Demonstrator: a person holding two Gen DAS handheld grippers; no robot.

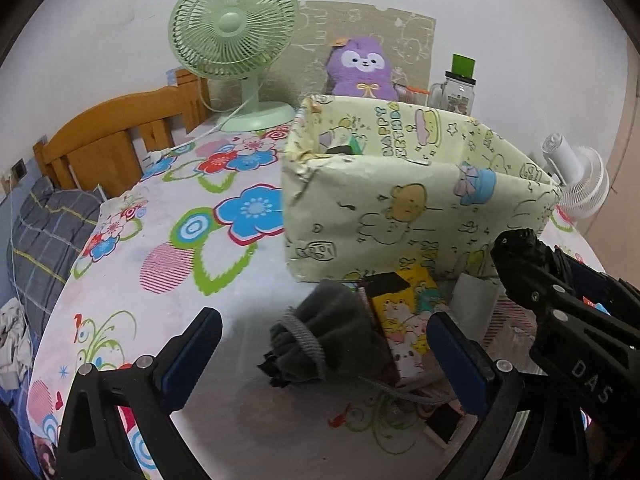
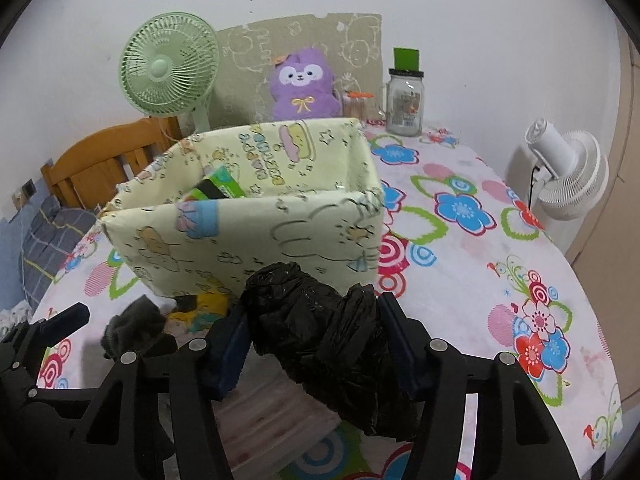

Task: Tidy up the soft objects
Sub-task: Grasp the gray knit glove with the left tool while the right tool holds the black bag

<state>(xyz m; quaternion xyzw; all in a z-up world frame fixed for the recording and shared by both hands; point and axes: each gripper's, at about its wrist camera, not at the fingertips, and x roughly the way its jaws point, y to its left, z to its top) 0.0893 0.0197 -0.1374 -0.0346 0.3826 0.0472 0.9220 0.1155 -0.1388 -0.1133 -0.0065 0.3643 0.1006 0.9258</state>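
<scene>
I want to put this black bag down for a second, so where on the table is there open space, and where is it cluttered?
Free: the flowered cloth right of the yellow box, toward the white fan, and the stretch left of the box, before the green fan. Crowded: just in front of the box, where the grey pouch and cartoon packet lie by the left gripper.

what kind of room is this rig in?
Most likely a bedroom at home: a wooden bed frame with plaid bedding sits beside a table under a floral cloth, with a purple plush toy and a green desk fan against the wall.
</scene>
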